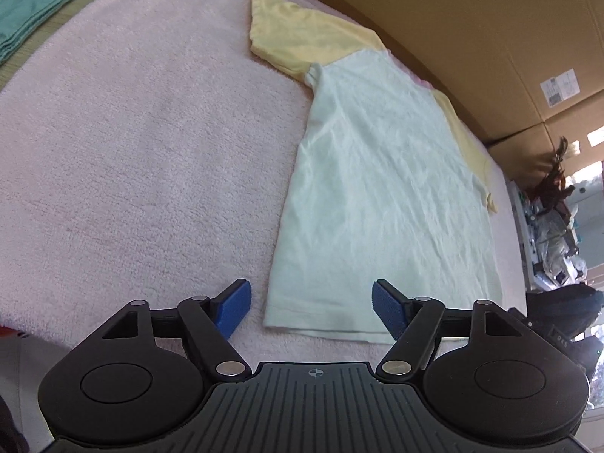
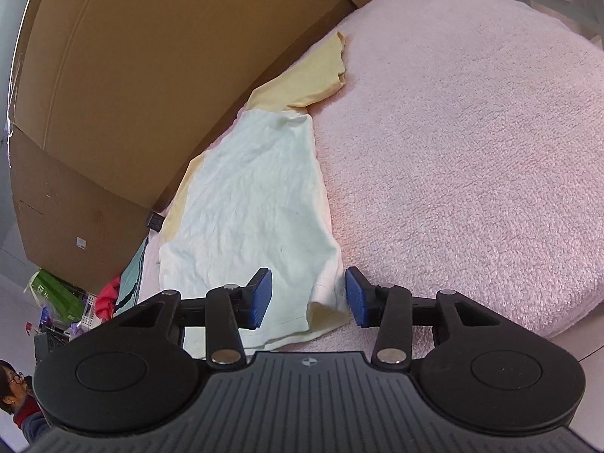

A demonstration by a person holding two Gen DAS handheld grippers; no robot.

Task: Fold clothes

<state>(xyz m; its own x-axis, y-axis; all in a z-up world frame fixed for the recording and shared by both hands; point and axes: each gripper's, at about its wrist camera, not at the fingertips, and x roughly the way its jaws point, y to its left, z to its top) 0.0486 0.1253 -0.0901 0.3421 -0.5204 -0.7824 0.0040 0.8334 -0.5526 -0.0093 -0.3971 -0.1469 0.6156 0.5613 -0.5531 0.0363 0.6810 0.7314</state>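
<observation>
A pale mint T-shirt (image 1: 377, 188) with yellow sleeves (image 1: 302, 37) lies flat on a pink fleece blanket (image 1: 132, 151), its collar end far from me. In the left wrist view my left gripper (image 1: 311, 307) is open just above the blanket, and the shirt's near hem corner lies between its blue pads (image 1: 236, 307) untouched. In the right wrist view the same T-shirt (image 2: 249, 204) runs away from my right gripper (image 2: 307, 296). That gripper's blue pads (image 2: 260, 298) stand apart on either side of the other hem corner, which is turned up and shows a yellow underside. Neither pad presses the cloth.
Large cardboard boxes (image 2: 132, 75) stand right behind the shirt's far side. A folded teal garment (image 1: 34, 7) lies past the blanket's far left corner. Clutter (image 1: 558, 226) sits off the blanket's end. A person (image 2: 15, 396) is at the lower left of the right wrist view.
</observation>
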